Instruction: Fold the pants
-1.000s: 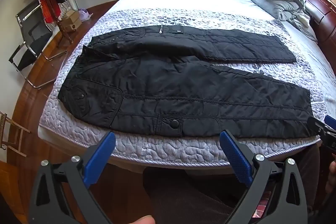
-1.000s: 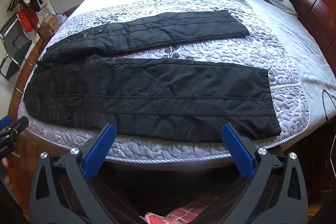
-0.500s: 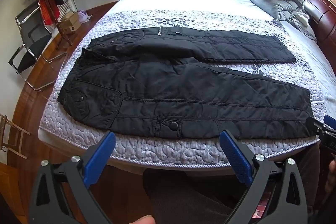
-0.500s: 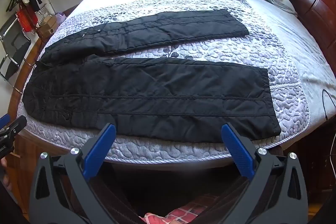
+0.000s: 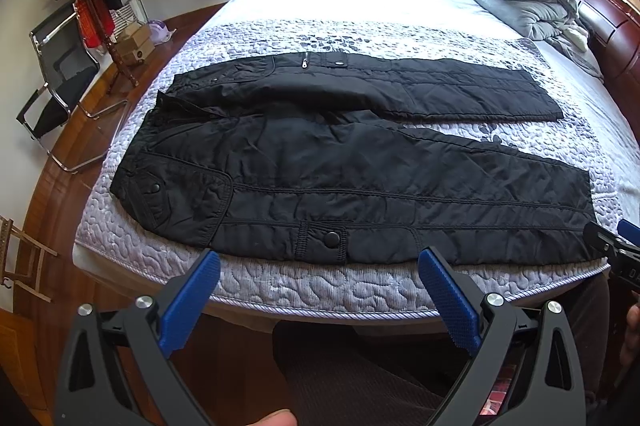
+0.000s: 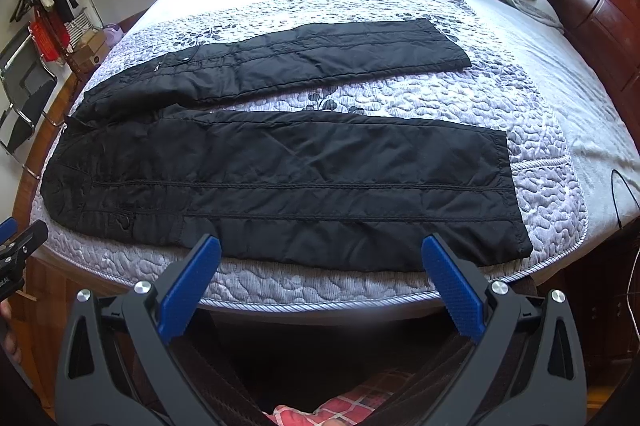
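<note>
Both my grippers are spread wide and hold nothing: the left gripper (image 5: pixel 318 290) hovers off the bed's near edge by the waist end, the right gripper (image 6: pixel 320 276) by the cuff end. The pants (image 5: pixel 360 182) lie flat on the bed (image 5: pixel 320 286) just ahead, legs parted, long axis running left to right. I judge the near leg is within easiest reach of both.

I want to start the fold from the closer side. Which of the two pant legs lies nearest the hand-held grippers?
The near leg, along the mattress edge just beyond both open grippers. The far leg lies across a strip of quilt, toward the bed's middle.
</note>
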{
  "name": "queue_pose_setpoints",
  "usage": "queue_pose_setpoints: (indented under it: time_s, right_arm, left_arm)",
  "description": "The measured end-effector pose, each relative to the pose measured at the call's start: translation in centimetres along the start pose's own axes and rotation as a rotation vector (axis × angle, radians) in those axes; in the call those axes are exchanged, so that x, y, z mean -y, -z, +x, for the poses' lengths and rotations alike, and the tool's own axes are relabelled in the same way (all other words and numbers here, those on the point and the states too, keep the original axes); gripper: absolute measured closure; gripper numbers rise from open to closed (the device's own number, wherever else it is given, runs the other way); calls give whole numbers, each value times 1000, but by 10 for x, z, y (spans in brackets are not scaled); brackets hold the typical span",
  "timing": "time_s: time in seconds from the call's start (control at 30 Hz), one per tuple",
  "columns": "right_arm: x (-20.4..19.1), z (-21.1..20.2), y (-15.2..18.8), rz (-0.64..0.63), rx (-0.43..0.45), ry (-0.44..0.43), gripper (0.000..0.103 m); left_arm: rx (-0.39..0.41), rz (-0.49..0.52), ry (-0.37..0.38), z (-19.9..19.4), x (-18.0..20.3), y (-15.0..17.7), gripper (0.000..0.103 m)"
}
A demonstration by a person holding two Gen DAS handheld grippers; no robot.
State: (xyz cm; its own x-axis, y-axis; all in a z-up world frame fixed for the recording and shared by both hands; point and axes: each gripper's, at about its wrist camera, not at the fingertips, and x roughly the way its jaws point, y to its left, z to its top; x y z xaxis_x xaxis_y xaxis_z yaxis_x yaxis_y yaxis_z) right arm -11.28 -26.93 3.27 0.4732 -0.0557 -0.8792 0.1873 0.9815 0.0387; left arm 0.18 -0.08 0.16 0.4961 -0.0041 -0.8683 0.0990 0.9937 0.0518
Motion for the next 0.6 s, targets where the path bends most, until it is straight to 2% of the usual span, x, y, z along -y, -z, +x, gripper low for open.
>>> queue_pose_setpoints:
  time_s: [0.6]
  right_arm:
    - [0, 1, 1, 4, -6, 5, 2]
  left_arm:
    - [12, 21, -6, -4, 5, -2, 4]
